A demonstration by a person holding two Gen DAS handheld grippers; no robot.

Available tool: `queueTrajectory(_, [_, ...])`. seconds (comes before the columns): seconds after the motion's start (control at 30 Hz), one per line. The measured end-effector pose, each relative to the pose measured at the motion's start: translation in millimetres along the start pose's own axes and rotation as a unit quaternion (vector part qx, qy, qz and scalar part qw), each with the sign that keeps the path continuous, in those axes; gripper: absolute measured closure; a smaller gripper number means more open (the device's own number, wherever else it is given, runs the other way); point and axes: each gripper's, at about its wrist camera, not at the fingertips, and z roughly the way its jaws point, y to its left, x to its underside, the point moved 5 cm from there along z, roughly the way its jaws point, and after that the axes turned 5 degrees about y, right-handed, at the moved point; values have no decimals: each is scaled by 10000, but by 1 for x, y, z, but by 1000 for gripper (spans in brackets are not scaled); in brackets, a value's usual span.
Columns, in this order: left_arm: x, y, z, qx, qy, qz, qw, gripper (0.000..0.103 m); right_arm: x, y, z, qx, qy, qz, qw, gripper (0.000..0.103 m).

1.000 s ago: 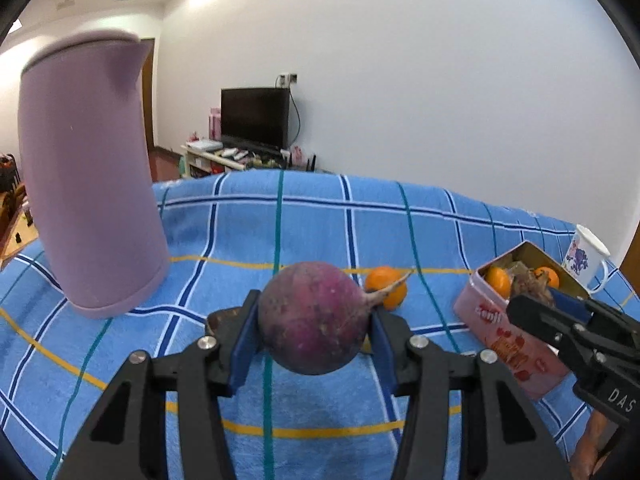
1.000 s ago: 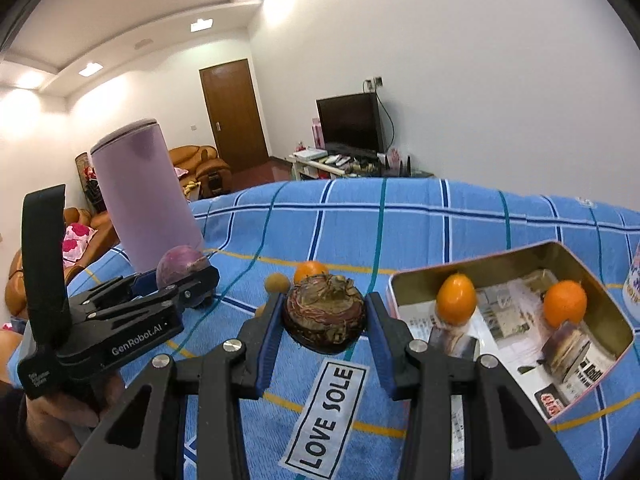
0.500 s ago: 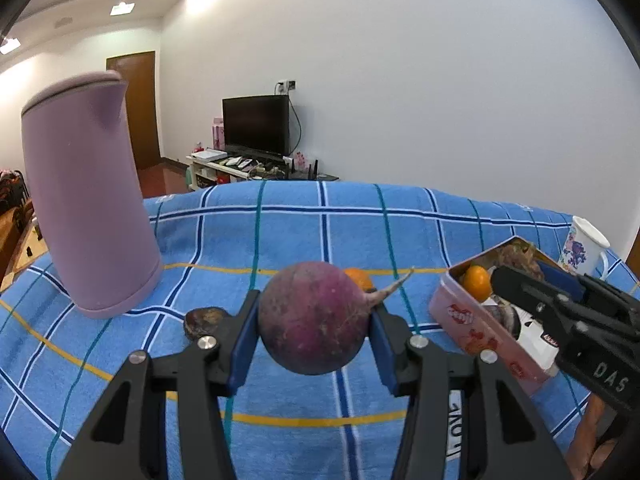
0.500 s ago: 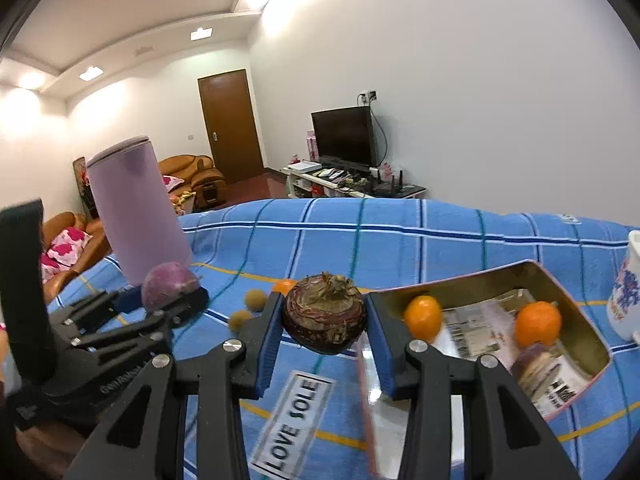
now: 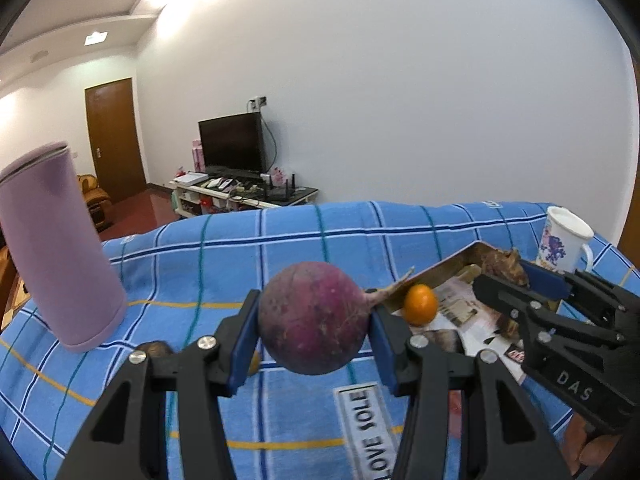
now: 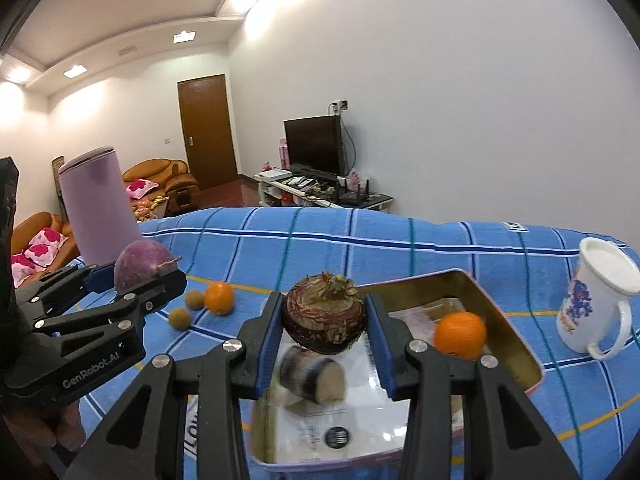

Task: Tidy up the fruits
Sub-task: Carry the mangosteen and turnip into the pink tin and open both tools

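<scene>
My left gripper (image 5: 314, 330) is shut on a round purple radish (image 5: 314, 318) with a thin root tail, held above the blue checked cloth just left of the tin box (image 5: 448, 266). My right gripper (image 6: 324, 326) is shut on a brown scaly bulb (image 6: 325, 314), held over the open tin box (image 6: 500, 320). In the box lie an orange (image 6: 460, 335) and a cut brown-striped piece (image 6: 312, 374) on printed paper. On the cloth to the left lie an orange (image 6: 219, 297) and two small brown fruits (image 6: 195, 299). The left gripper with the radish also shows in the right wrist view (image 6: 146, 266).
A tall lilac jug (image 5: 56, 248) stands at the far left of the table. A white flowered mug (image 6: 596, 300) stands right of the box. A dark small fruit (image 5: 154, 348) lies near the left fingers. A "LOVE SOLE" label (image 5: 368, 428) is on the cloth.
Both grippers have moved to the right with their loads. The right gripper with the bulb is now over the box, and the left gripper with the radish has come up to the box's left edge.
</scene>
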Motion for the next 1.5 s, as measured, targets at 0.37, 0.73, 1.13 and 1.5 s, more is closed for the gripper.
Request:
queueTrajectory(0.37, [-10, -41, 10, 194, 25, 210, 9996, 51, -3, -43, -4, 312, -35, 218, 9993, 60])
queueTrajectory(0.73, [-19, -70, 19, 380, 15, 326, 9987, 51, -6, -77, -9, 564, -60, 437, 9974, 60])
queueTrajectory(1.13, [-20, -94, 30, 541, 111, 359, 9978, 51, -7, -94, -14, 775, -69, 507, 9957, 60])
queueTrajectory(1.5, [-24, -112, 38, 674, 174, 389, 9968, 51, -9, -123, -17, 1060, -99, 818, 9910, 60])
